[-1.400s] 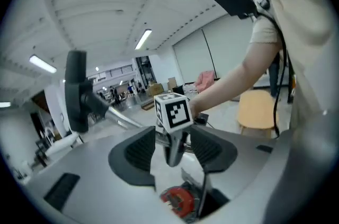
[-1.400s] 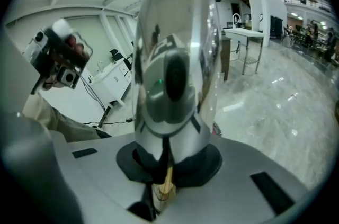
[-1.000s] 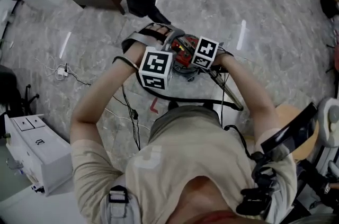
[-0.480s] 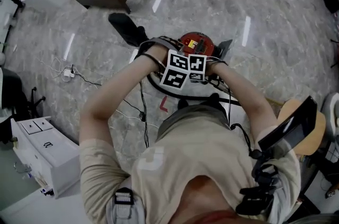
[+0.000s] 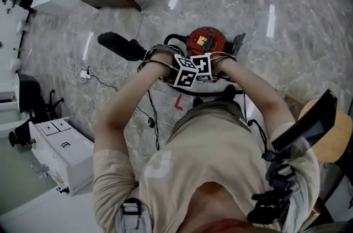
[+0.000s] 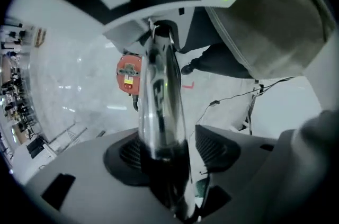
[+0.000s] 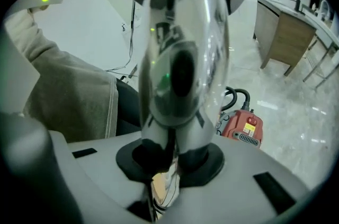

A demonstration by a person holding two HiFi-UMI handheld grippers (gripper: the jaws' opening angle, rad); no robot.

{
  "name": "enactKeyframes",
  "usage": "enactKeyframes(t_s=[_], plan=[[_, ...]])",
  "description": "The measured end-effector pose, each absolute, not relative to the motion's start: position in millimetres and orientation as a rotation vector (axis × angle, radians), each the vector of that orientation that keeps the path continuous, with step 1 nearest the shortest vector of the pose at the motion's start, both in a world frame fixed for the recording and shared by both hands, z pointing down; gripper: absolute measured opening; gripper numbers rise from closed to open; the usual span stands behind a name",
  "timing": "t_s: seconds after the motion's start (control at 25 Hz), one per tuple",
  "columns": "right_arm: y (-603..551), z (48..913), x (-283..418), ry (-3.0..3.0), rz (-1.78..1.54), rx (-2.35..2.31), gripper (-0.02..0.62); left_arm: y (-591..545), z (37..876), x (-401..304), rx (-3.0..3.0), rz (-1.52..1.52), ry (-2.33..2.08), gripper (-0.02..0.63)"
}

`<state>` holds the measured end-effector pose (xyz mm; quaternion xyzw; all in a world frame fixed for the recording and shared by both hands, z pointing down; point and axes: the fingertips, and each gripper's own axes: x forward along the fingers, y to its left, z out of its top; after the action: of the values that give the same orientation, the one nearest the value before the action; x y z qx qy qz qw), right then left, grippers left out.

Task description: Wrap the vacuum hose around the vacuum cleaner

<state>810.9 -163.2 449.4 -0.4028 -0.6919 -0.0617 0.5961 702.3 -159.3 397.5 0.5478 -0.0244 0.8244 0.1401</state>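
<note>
The vacuum (image 5: 205, 42) sits on the floor, with a loop of hose (image 7: 241, 95) at its edge that looks not yet wrapped. I hold the chrome tube (image 6: 159, 96) just above the vacuum, I judge to bring the hose's far end close before winding. My right gripper (image 7: 172, 159), above the vacuum, is clamped nearly closed on the tube. My left gripper (image 6: 168, 151) has just been opening: its jaws stand wide, with the tube between them but unpressed.

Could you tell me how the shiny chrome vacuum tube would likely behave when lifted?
The shiny chrome vacuum tube looks rigid, so it probably won't bend. Its polished surface may slip when gripped. The black floor nozzle, seemingly on its end, could make it end-heavy.
</note>
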Motion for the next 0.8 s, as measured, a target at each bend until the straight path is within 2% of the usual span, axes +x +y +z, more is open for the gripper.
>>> enactKeyframes(t_s=[0.04, 0.12, 0.44, 0.56, 0.6, 0.72, 0.8], plan=[[-164.9, 450.1, 812.5, -1.623, -0.137, -0.951, 0.051, -161.1, 398.4, 703.3, 1.558, 2.363, -0.061, 0.237], [-167.2, 451.3, 813.7, -1.673, -0.115, -0.975, 0.052, -165.9, 396.9, 709.7, 1.560, 2.301, -0.072, 0.067], [-177.7, 465.3, 811.8, -1.887, -0.049, -0.948, 0.060, -141.9, 405.2, 735.9, 1.376, 1.927, -0.074, 0.066], [-210.5, 482.4, 808.5, -2.003, -0.011, -0.719, 0.266, -126.8, 417.1, 744.5, 1.294, 1.762, -0.109, 0.066], [-224.1, 484.3, 810.7, -2.062, 0.040, -0.630, 0.307, -122.6, 423.5, 742.7, 1.284, 1.744, -0.134, 0.066], [-266.7, 479.6, 841.0, -2.257, 0.357, -0.293, 0.305, -108.8, 438.7, 731.0, 1.298, 1.741, -0.205, 0.064], [-277.6, 489.0, 880.4, -2.238, 0.723, -0.129, 0.305, -98.0, 442.6, 723.7, 1.322, 1.735, -0.226, 0.064]])
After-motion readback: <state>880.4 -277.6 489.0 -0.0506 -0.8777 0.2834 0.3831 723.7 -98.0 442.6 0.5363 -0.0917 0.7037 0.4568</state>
